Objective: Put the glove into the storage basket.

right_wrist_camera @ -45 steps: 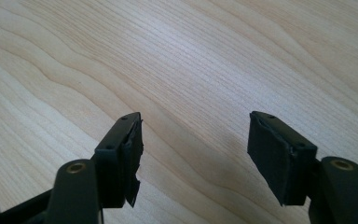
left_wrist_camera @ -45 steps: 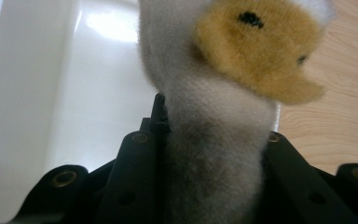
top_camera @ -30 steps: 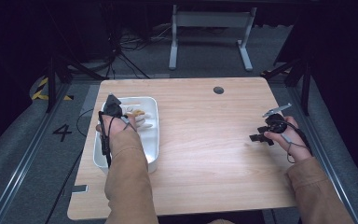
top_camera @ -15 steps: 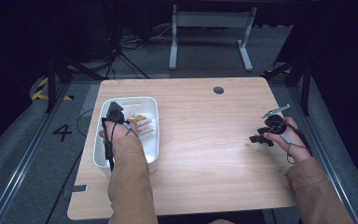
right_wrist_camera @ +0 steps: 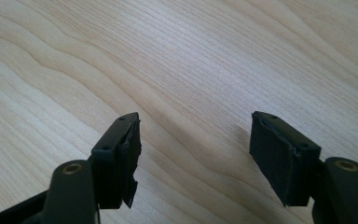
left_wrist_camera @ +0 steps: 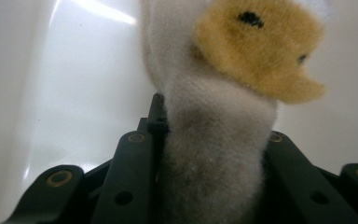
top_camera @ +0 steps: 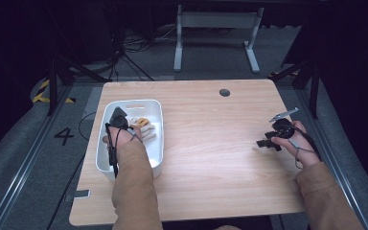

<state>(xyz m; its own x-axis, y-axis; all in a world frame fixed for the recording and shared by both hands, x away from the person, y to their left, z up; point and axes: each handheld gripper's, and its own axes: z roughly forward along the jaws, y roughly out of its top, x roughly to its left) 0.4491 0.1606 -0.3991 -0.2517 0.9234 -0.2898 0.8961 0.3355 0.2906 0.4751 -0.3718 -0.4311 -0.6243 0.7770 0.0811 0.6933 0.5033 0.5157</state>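
Clamping on the plush toy (left_wrist_camera: 214, 140), the left gripper (top_camera: 120, 120) has its jaws pressed vs both sides of the white fuzzy body, orange-yellow patch w/ black dots just above the grip. Toy sits inside the white bin (top_camera: 155, 158) at the table's (top_camera: 220, 182) left side; pale bin wall is right behind it in the left gripper view. Judgement: grasp looks made, so lift-out is the likely next bit, not yet begun.

Vs the earlier frames: left hand has pulled back toward the person a little, gripper now nearer mid-bin, toy bits showing just beside it. Right gripper (top_camera: 270, 140) is unchanged, parked over bare wood on the right, jaws apart, nothing between them.
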